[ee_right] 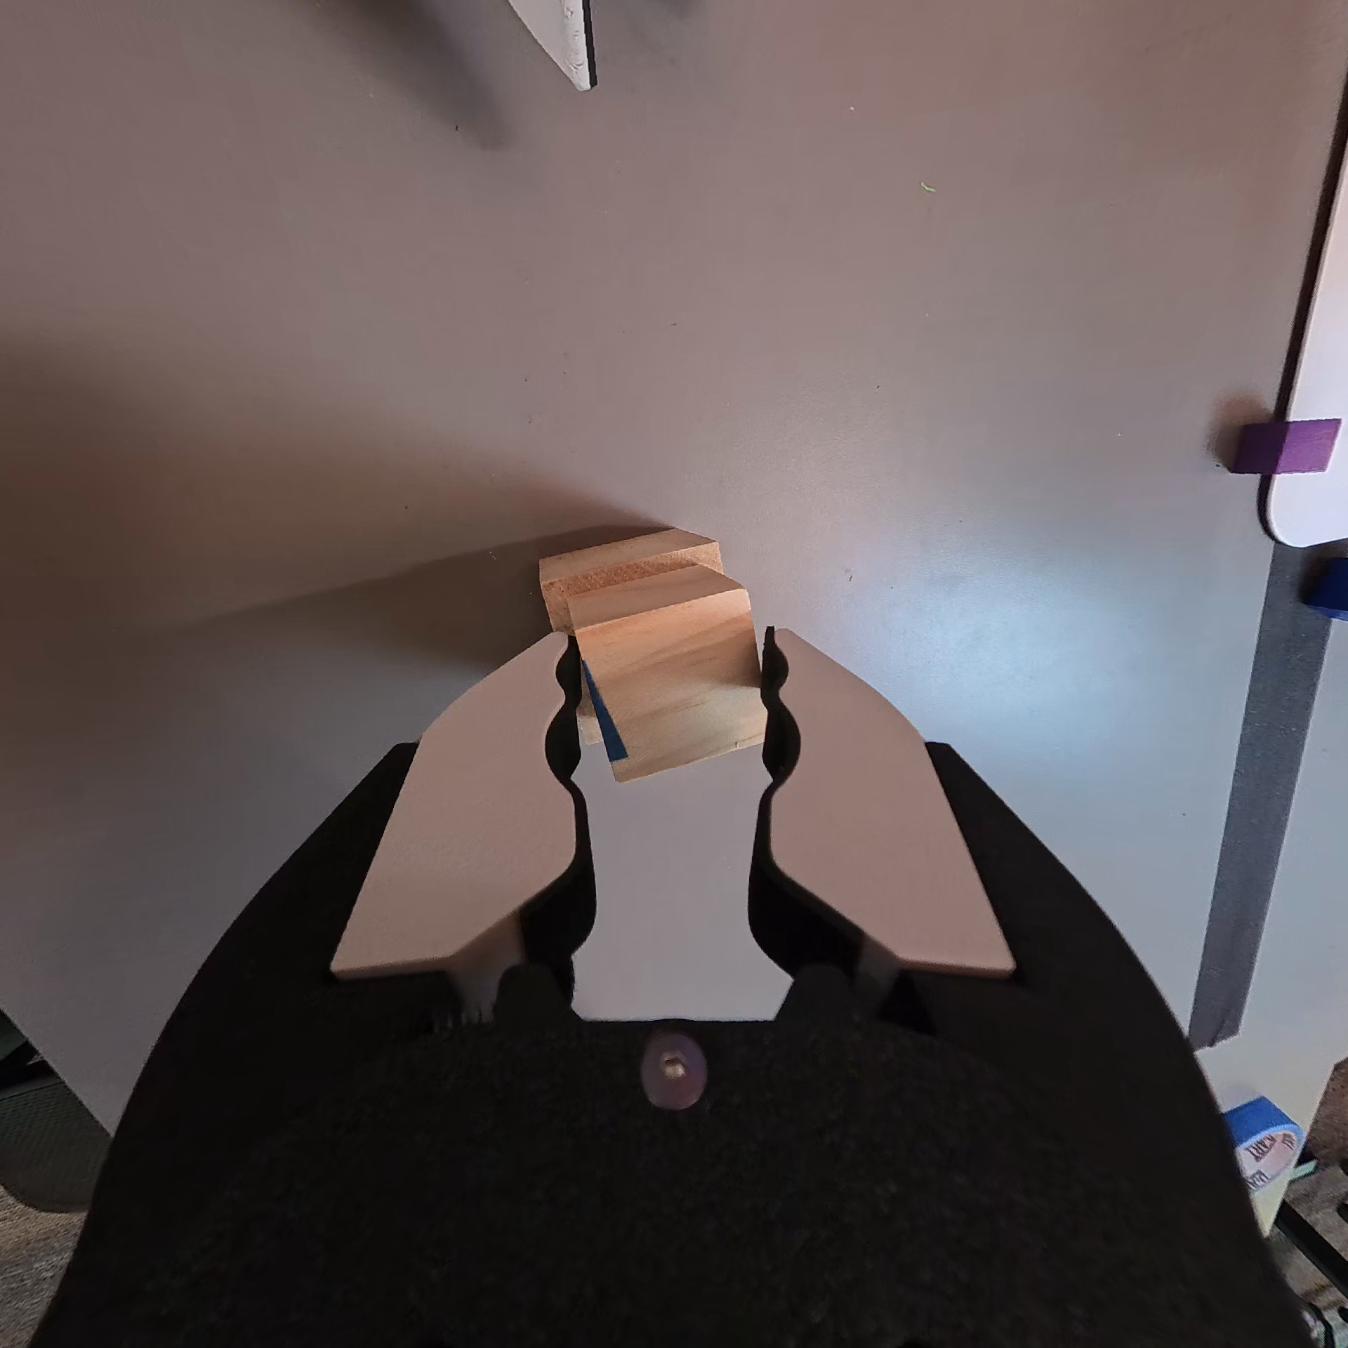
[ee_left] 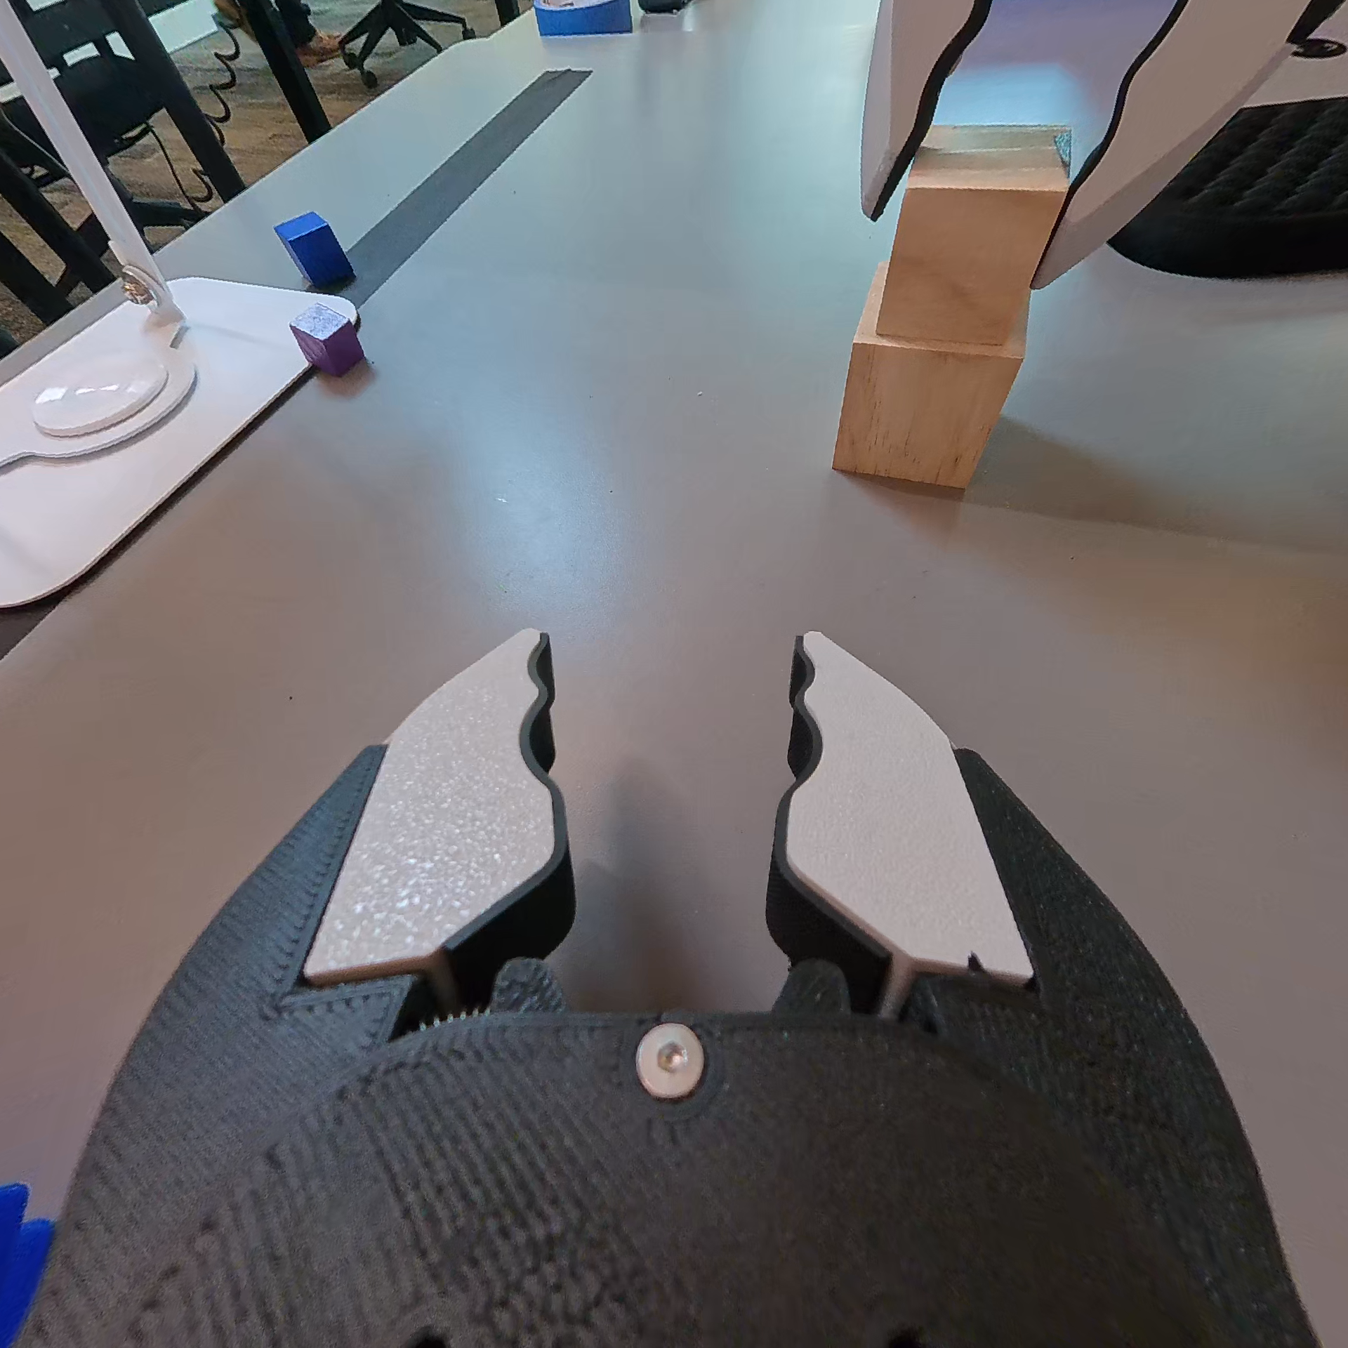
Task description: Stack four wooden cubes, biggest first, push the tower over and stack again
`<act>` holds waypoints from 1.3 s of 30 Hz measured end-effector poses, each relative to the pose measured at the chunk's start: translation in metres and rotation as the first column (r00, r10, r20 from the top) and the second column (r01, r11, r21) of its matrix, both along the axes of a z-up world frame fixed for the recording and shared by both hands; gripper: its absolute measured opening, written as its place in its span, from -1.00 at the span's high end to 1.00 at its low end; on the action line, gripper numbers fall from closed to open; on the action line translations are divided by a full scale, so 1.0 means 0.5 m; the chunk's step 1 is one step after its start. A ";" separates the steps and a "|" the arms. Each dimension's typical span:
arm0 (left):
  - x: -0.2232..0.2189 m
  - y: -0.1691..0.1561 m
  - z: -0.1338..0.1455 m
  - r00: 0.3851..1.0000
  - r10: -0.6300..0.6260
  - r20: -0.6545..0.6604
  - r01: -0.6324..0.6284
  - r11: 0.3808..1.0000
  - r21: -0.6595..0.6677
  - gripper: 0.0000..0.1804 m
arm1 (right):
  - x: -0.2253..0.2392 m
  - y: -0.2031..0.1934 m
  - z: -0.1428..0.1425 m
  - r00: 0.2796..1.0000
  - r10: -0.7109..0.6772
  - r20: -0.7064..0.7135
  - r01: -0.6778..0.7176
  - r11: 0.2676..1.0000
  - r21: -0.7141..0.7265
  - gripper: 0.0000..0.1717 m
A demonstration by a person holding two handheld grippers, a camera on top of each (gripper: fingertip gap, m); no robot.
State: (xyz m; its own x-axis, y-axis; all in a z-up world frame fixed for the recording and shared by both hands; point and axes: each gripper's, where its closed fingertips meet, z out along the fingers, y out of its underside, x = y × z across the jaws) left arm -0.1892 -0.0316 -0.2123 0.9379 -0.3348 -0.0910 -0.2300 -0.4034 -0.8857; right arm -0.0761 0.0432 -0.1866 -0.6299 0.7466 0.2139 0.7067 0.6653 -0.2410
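Note:
A large wooden cube (ee_left: 923,408) stands on the grey table (ee_left: 620,438). A smaller wooden cube (ee_left: 963,270) sits on top of it, shifted a little off centre. My right gripper (ee_right: 667,642) comes down from above and is shut on this smaller cube (ee_right: 678,693), with a pad against each side. The cube has a blue strip on one side face. The right gripper also shows in the left wrist view (ee_left: 963,241). My left gripper (ee_left: 671,642) is open and empty, low over the bare table, near and left of the stack. One of its fingers (ee_right: 562,44) shows in the right wrist view.
A small purple cube (ee_left: 327,339) lies against a white lamp base (ee_left: 109,438) at the left, and a blue cube (ee_left: 315,246) lies behind it by a dark strip (ee_left: 474,160). A black mesh object (ee_left: 1240,197) is behind the stack. A blue tape roll (ee_left: 583,18) sits far back. One gripper's finger ends stand about 15 centimetres off the other's.

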 end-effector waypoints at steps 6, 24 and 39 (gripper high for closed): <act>0.001 0.000 -0.002 1.000 -0.002 -0.001 0.002 1.000 -0.004 0.31 | 0.000 -0.001 0.000 1.000 -0.005 -0.005 0.005 1.000 0.008 0.44; 0.002 -0.001 -0.002 1.000 -0.004 -0.001 0.004 1.000 -0.005 0.31 | 0.001 0.002 -0.002 1.000 0.026 -0.010 -0.026 0.999 0.043 0.43; 0.004 -0.001 -0.003 1.000 -0.007 0.000 0.007 1.000 -0.007 0.31 | 0.001 0.002 -0.006 1.000 0.021 -0.009 -0.021 0.999 0.038 0.37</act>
